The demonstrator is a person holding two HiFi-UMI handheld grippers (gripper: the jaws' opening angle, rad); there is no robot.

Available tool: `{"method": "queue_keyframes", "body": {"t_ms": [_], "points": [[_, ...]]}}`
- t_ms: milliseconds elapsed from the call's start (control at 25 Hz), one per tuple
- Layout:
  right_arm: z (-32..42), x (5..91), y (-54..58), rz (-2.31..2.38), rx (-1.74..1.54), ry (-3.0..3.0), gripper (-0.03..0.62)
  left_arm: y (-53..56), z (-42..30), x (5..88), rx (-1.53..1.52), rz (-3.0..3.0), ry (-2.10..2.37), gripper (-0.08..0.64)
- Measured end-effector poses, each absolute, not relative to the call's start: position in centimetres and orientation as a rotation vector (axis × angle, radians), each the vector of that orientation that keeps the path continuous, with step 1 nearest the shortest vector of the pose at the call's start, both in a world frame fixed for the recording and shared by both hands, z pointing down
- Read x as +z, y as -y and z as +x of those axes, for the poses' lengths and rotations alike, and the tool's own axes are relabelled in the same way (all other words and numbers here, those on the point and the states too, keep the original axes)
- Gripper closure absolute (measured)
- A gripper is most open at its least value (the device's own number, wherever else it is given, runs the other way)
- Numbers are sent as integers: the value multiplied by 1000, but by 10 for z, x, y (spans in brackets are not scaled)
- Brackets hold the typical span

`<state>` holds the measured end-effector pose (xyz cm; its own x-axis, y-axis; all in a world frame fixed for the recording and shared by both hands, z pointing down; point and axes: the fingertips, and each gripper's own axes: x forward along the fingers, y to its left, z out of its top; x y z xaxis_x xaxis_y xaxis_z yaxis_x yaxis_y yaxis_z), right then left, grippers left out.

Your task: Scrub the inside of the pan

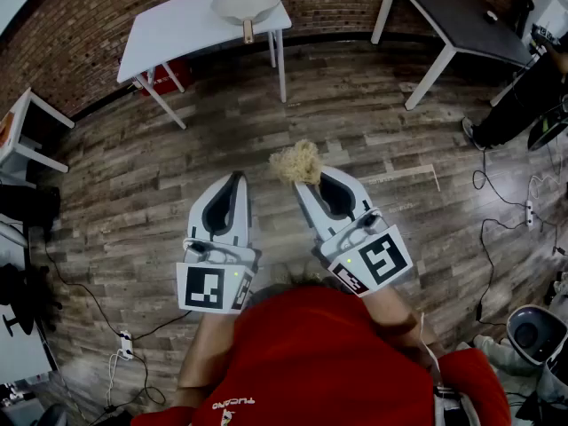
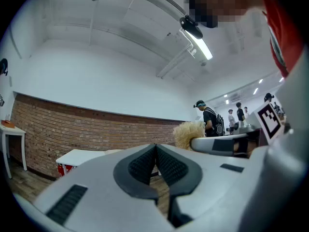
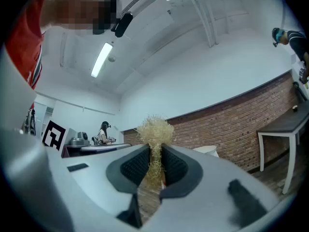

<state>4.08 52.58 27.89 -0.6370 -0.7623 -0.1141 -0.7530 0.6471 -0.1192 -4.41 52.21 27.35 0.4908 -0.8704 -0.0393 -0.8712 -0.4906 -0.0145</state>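
Straw-coloured fibrous scrubber [image 3: 153,128] clenched in my right gripper [image 3: 154,149] | left gripper [image 2: 155,148] jaws pressed together | pale round pan [image 1: 247,1] on white table [image 1: 169,34]

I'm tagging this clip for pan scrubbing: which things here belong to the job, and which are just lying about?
Job: pan on the white table; straw-coloured scrubber, clamped in the right gripper; left gripper, shut and empty.
Lying about: dark table; red object under the white table; floor cables and power strip.

Open wooden floor [image 1: 355,114] reaches the white table [image 1: 177,29]; a dark table [image 1: 453,16] stands well right.
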Motion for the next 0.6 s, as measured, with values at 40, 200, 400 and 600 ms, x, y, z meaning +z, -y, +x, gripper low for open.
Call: {"method": "queue_keyframes", "body": {"t_ms": [40, 200, 400, 600], "points": [[42, 279, -525, -1256, -90, -2710, 517, -521, -43, 274, 41, -2684, -1569, 546], [45, 279, -522, -1248, -95, -2705, 517, -518, -40, 275, 41, -2680, -1574, 546], [53, 274, -519, -1236, -72, -2696, 517, -513, -36, 275, 38, -2669, -1592, 546], [63, 275, -511, -1220, -83, -2701, 517, -505, -30, 279, 32, -2650, -1623, 546]]}}
